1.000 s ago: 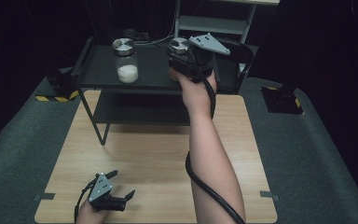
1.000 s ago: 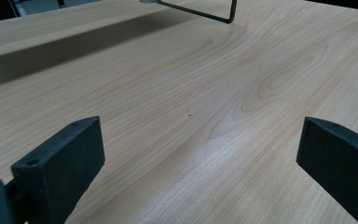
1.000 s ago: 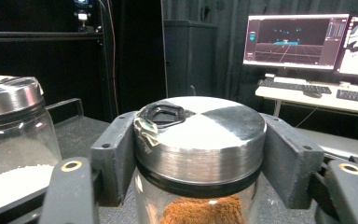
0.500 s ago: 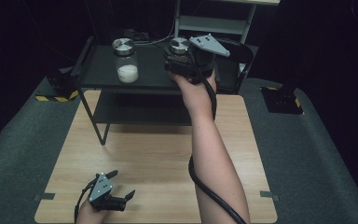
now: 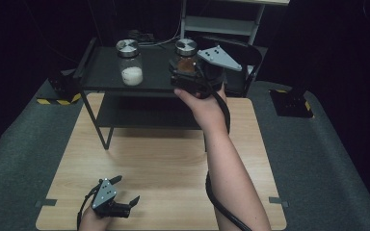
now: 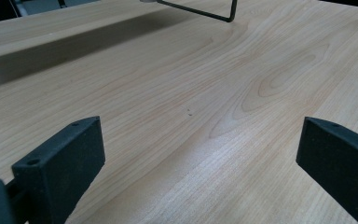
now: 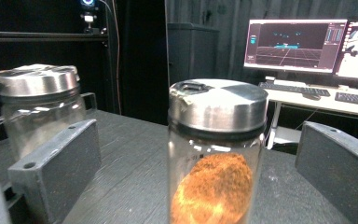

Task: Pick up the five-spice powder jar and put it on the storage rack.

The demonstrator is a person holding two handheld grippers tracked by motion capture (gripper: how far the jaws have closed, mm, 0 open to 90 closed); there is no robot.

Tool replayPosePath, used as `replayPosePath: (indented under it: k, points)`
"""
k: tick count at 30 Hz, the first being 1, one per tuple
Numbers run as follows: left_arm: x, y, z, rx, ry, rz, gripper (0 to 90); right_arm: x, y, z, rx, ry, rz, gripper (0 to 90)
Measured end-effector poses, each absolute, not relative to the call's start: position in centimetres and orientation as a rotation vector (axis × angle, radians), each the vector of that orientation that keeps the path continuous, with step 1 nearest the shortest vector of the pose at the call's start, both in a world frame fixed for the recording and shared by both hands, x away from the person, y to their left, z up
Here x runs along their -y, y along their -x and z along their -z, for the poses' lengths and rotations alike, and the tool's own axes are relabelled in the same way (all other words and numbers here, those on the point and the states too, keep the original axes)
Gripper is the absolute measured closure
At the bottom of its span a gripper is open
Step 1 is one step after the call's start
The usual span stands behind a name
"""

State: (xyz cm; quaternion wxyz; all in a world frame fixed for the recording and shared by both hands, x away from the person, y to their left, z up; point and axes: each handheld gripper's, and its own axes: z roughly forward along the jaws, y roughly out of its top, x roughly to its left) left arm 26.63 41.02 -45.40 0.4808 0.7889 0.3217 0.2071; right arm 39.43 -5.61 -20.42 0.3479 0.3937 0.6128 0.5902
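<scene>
I look down on a light wooden table (image 5: 159,159) that sits on grey carpet in a dark room. At its far edge stands a black metal shelf rack (image 5: 103,79), whose top shelf carries two glass jars with silver lids. The jar of white powder (image 5: 129,62) stands near the left end of that shelf. The jar of orange-brown powder (image 5: 187,55) stands upright toward the right end, well apart from the first jar. My right arm reaches from the table's near edge up to the shelf's front edge, and my right gripper (image 5: 192,79) sits just in front of the orange jar. In the right gripper view, the jar of orange-brown powder (image 7: 216,154) stands between the two black jaws with clear space on both sides, so nothing presses on it. Those jaws have just been opening and now stand wide apart. The jar of white powder (image 7: 39,109) shows at the left of that view, behind the left jaw. My left gripper (image 5: 113,199) rests low at the table's near left corner. In the left gripper view, its jaws are spread wide over bare wood, holding nothing.
</scene>
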Motion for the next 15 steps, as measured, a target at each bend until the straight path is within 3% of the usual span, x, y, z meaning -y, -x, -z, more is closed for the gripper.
replayPosePath:
  k: [15]
  points:
    - [-41.0,-26.6,45.4,-0.768,-1.929,-0.513,1.2,6.2,-36.3,22.6,-1.669,-0.924,-1.509,0.0]
